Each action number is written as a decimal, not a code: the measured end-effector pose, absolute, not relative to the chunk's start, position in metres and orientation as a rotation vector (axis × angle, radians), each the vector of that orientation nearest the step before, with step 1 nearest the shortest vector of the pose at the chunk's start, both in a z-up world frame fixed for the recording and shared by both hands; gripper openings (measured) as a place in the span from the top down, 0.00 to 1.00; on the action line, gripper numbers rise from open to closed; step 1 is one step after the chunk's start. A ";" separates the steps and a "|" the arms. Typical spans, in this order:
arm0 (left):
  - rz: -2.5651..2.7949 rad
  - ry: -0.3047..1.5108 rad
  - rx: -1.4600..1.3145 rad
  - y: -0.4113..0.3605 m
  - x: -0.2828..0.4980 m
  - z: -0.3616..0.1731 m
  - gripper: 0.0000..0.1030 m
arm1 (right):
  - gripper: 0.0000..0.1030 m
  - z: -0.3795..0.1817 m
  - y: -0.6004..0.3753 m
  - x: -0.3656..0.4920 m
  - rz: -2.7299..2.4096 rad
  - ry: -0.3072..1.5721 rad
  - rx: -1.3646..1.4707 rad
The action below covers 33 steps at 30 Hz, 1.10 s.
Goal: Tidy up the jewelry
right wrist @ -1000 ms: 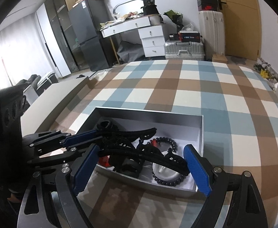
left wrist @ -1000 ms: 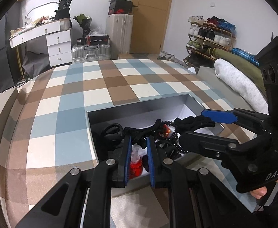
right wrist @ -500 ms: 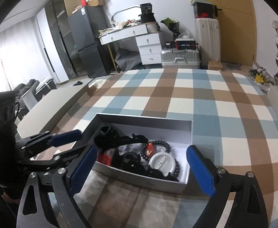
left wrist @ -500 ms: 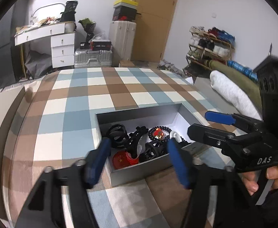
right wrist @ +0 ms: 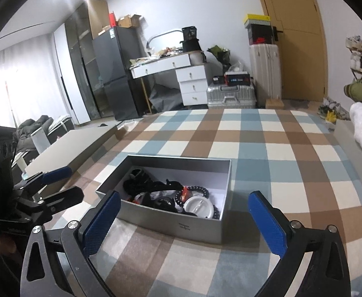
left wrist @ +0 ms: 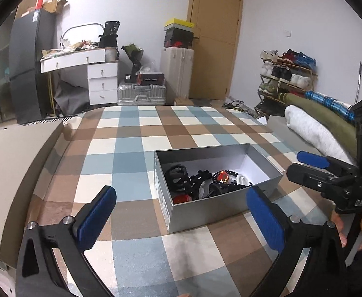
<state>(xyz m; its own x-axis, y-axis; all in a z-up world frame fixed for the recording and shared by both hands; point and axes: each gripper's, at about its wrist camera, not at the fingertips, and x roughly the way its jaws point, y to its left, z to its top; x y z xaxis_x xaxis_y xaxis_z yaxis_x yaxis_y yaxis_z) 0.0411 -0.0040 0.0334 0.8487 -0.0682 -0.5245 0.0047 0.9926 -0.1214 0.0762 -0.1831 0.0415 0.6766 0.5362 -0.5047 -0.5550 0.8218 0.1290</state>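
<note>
The left gripper (left wrist: pixel 181 212) is held wide, its jaws having just been opening, and nothing is seen between its blue ribbed pads (left wrist: pixel 96 219). The right gripper (right wrist: pixel 184 220) is likewise spread to its full width, its jaws having just been opening too, and nothing is caught between them. Both are held short of the near wall of the box (left wrist: pixel 205 210), above the checked blanket (left wrist: pixel 136 148), clear of the contents.

The jewelry (right wrist: pixel 171 198) is seen lying inside the box, gathered toward its near end, while the far part of the white floor is left bare. The step in hand is judged to be a release and a drawing-off: the pieces are in the box and no piece is gripped. Nothing that looks like jewelry is made out on the blanket, so the task is judged to be near its end, or a further sorting inside the box is called for; for that, one gripper would have to be lowered over a single piece and narrowed on it without the tangle being dragged along.

The box is a shallow rectangle of matt grey card with a white lining. The heap is made up of black coiled bands (left wrist: pixel 177 174), a ring of dark round beads (right wrist: pixel 193 191) with a red piece, and a smooth white disc (right wrist: pixel 198 206). The blanket is soft, in blue, brown and cream squares.
</note>
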 end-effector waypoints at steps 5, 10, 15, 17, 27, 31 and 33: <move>-0.035 0.537 -0.095 -0.010 0.041 0.030 0.01 | 0.00 0.040 -0.182 0.069 0.624 0.523 -0.064; -0.058 0.536 -0.058 -0.016 0.040 0.024 0.01 | 0.00 0.039 -0.180 0.064 0.635 0.476 -0.068; -0.042 0.523 -0.029 -0.020 0.038 0.022 0.01 | 0.00 0.036 -0.181 0.064 0.625 0.459 -0.070; -0.038 0.523 -0.024 -0.021 0.038 0.021 0.01 | 0.00 0.035 -0.182 0.063 0.630 0.454 -0.068; -0.037 0.520 -0.052 -0.018 0.037 0.020 0.01 | 0.00 0.034 -0.184 0.061 0.651 0.434 -0.054; -0.035 0.523 -0.066 -0.016 0.038 0.020 0.01 | 0.00 0.030 -0.183 0.061 0.645 0.432 -0.061; -0.034 0.524 -0.066 -0.017 0.038 0.020 0.01 | 0.00 0.028 -0.181 0.060 0.638 0.432 -0.079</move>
